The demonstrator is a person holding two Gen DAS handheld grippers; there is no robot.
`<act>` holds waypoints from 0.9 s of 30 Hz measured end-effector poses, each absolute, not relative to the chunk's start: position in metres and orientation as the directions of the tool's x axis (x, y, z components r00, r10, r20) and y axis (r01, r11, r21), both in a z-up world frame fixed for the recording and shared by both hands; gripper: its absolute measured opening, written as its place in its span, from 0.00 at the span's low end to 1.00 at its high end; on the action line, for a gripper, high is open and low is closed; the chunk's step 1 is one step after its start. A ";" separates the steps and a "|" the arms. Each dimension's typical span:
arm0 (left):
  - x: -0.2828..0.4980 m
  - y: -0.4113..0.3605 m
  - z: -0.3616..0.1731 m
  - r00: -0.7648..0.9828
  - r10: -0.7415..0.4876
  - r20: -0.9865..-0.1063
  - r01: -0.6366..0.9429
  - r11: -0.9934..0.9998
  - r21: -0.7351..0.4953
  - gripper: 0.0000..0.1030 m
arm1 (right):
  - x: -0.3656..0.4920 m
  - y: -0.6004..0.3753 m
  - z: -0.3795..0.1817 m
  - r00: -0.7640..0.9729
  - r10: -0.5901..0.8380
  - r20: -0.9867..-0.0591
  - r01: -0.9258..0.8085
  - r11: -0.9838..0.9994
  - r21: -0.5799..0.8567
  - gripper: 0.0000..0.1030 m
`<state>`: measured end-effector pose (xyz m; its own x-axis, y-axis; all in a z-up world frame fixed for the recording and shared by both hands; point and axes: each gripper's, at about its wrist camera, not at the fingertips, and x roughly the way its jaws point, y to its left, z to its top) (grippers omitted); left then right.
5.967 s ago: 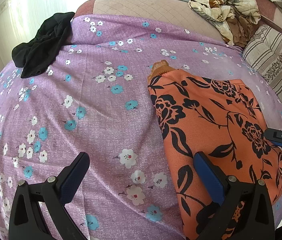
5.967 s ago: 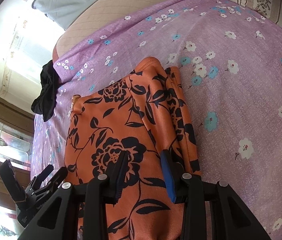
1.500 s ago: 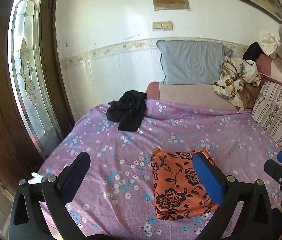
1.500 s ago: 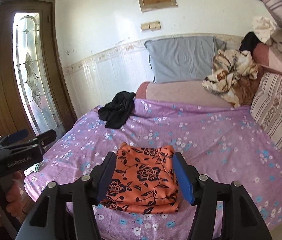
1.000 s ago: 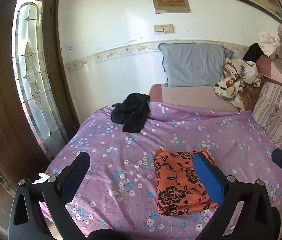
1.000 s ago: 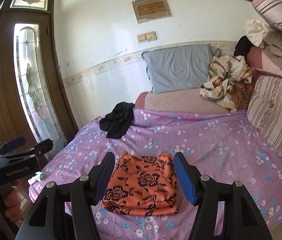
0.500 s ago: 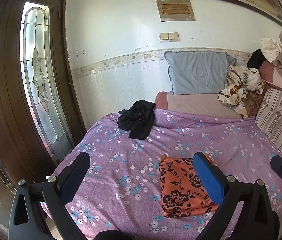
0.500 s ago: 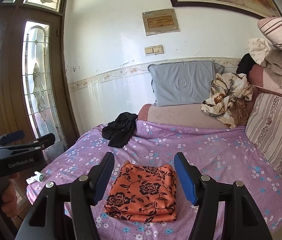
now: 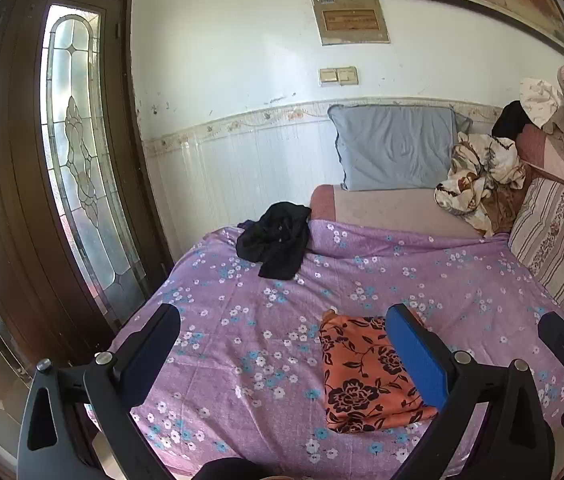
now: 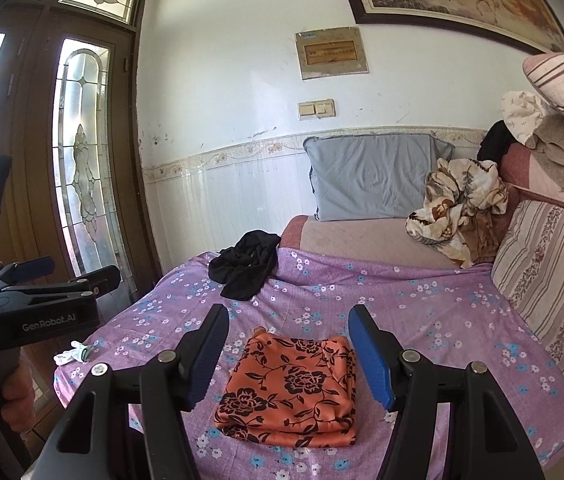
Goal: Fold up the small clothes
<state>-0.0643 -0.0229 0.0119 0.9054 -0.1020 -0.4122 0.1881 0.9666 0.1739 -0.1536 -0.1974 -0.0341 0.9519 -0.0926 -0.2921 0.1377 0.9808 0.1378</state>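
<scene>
Two grippers are held up in front of the bed, both with jaws spread wide and holding nothing: the left gripper (image 9: 282, 344) and the right gripper (image 10: 288, 344). Each is well above the bedding and touches no cloth.

One folded orange garment (image 10: 292, 388) with black flowers lies on the purple sheet (image 10: 422, 320) near the front edge of the bed, a flat rectangle of several stacked layers. In the left wrist view its long axis runs from near to far, the stacked layer edges showing along the near end and a small knot of cloth sticking up at the far left corner.

One small white scrap (image 10: 74, 354) sits at the near left corner of the sheet.

Farther back on the left, one crumpled black garment (image 10: 244, 270) lies where the sheet ends. Beyond it, one grey pillow (image 10: 374, 176) leans on the wall, with one bundled cream and brown cloth (image 10: 458, 208) to its right. One striped cushion (image 10: 554, 288) lines the right side.
</scene>
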 end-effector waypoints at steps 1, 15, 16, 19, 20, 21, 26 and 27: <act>-0.065 -0.022 0.014 0.907 -0.103 -0.409 0.187 0.967 0.173 0.99 | -0.154 -0.197 -0.033 0.952 -0.093 -0.291 0.138 0.981 0.136 0.64; -0.070 -0.009 0.035 0.923 -0.114 -0.367 0.173 0.976 0.132 0.99 | -0.156 -0.193 -0.019 0.957 -0.100 -0.272 0.134 0.985 0.108 0.65; -0.070 -0.008 0.036 0.924 -0.113 -0.366 0.171 0.977 0.130 0.99 | -0.156 -0.192 -0.018 0.958 -0.101 -0.270 0.134 0.985 0.107 0.65; -0.067 -0.006 0.038 0.923 -0.113 -0.367 0.169 0.978 0.123 0.99 | -0.157 -0.189 -0.015 0.959 -0.104 -0.265 0.135 0.986 0.101 0.65; -0.067 -0.006 0.038 0.923 -0.113 -0.368 0.168 0.978 0.122 0.99 | -0.156 -0.188 -0.015 0.958 -0.105 -0.265 0.135 0.986 0.099 0.66; -0.067 -0.005 0.038 0.922 -0.114 -0.369 0.169 0.978 0.120 0.99 | -0.156 -0.187 -0.014 0.958 -0.105 -0.266 0.135 0.986 0.097 0.66; -0.065 -0.001 0.038 0.923 -0.113 -0.368 0.165 0.980 0.112 0.99 | -0.148 -0.183 -0.020 0.949 -0.106 -0.298 0.137 0.987 0.084 0.66; -0.064 0.000 0.038 0.923 -0.112 -0.368 0.164 0.980 0.111 0.99 | -0.146 -0.182 -0.022 0.946 -0.107 -0.307 0.138 0.987 0.082 0.66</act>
